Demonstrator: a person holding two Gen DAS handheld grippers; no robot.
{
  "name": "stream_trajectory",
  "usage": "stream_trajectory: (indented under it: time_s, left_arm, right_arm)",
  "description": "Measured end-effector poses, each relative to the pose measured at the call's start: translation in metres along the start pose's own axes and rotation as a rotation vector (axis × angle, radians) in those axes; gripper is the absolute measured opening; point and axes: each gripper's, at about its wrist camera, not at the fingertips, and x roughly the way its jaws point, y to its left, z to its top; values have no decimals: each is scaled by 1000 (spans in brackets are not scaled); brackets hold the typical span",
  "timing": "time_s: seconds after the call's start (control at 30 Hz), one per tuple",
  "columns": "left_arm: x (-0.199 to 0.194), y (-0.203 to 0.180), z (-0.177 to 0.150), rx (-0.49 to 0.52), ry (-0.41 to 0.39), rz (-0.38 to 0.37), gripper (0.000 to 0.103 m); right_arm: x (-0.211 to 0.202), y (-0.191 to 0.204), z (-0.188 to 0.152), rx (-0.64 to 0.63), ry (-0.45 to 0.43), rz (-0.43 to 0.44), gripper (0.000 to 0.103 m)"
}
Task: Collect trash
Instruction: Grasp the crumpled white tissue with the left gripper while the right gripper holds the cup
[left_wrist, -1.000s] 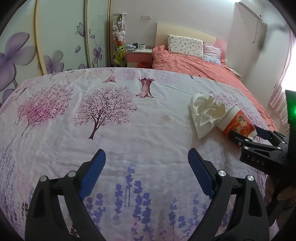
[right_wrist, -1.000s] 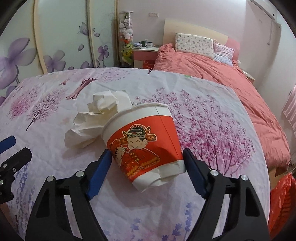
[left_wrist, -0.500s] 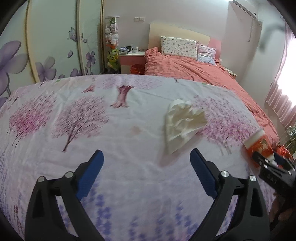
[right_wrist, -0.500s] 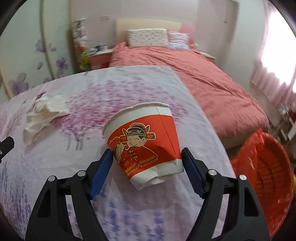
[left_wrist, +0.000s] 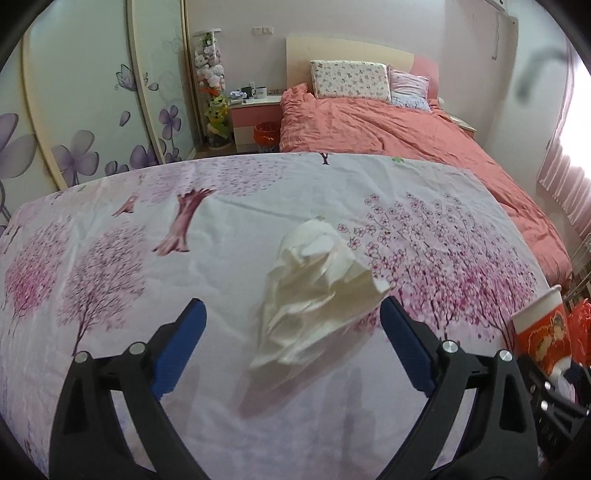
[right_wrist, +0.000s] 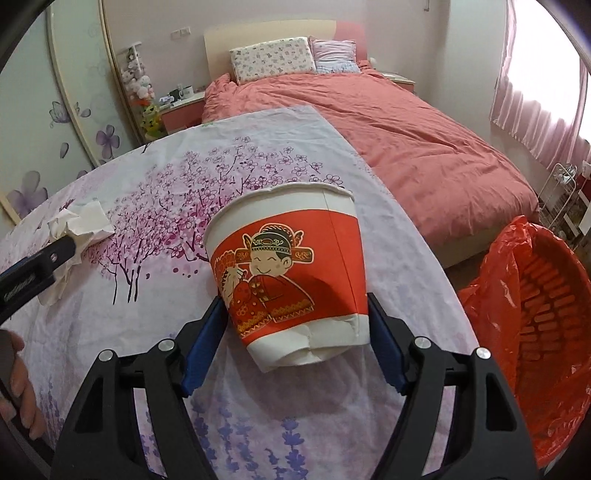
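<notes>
Your right gripper (right_wrist: 295, 343) holds the red and white paper cup (right_wrist: 291, 277) by its lower body, a blue pad pressed to each side, the crumpled base toward you and the open rim pointing away. The cup hangs above the right edge of the counter (right_wrist: 155, 206), which is covered with a cloth printed with pink trees. The orange-lined waste basket (right_wrist: 535, 325) stands on the floor to the right of the cup, just beyond the counter's edge, with its mouth uncovered.

Your left gripper (left_wrist: 291, 343) is spread wide with nothing clamped. The crumpled white tissue (left_wrist: 317, 291) lies on the counter well to the left of the cup, and its near part sits between those open fingers without either pad pressing it. A bed with a salmon quilt (right_wrist: 406, 122) stands behind the cup, past the counter's far edge.
</notes>
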Motion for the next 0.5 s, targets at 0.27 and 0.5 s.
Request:
stream_trajectory:
  time_s: [0.27, 0.5]
  left_arm:
    - [17, -10, 10, 17, 24, 12, 93]
    - [27, -13, 13, 22, 40, 3, 86]
  right_arm:
    - [1, 2, 2, -20, -1, 26, 78]
    - [5, 1, 11, -5, -11, 36, 80]
